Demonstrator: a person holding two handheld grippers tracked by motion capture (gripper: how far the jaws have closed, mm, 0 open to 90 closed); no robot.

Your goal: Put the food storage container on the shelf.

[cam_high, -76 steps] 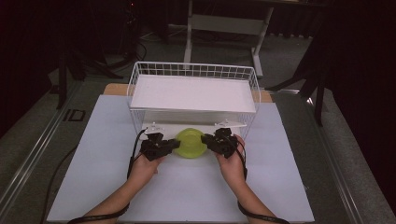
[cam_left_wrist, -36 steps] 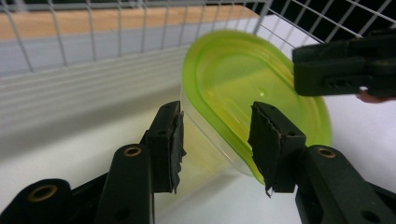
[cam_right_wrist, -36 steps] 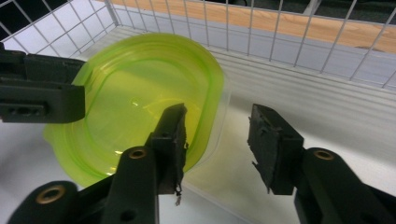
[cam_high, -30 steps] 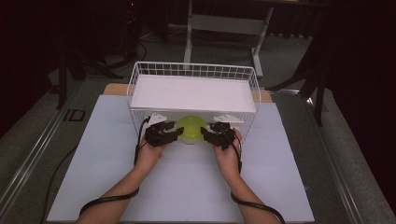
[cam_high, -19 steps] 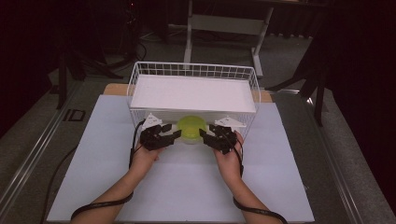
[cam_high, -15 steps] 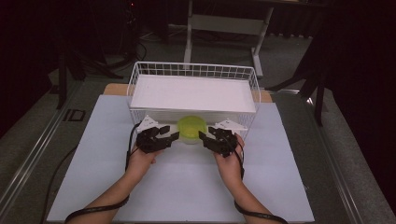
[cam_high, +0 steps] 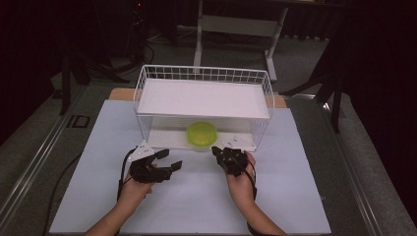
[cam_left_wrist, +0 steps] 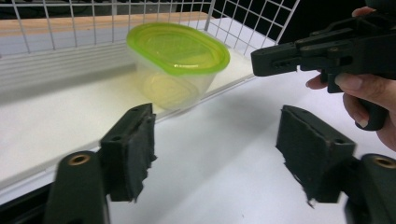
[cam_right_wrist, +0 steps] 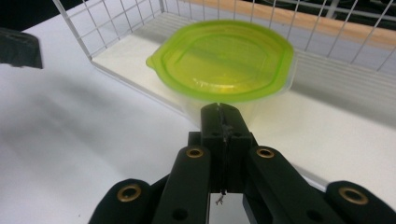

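Lidded green container (cam_high: 201,134) on the lower shelf of the wire rack (cam_high: 204,99), at its front edge; left gripper (cam_high: 166,165) just opened and empty, right gripper (cam_right_wrist: 223,122) just closed on nothing, so a careless nudge could tip the container off the edge.

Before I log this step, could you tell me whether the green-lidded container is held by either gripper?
No, the container sits free on the rack's lower shelf, apart from both.
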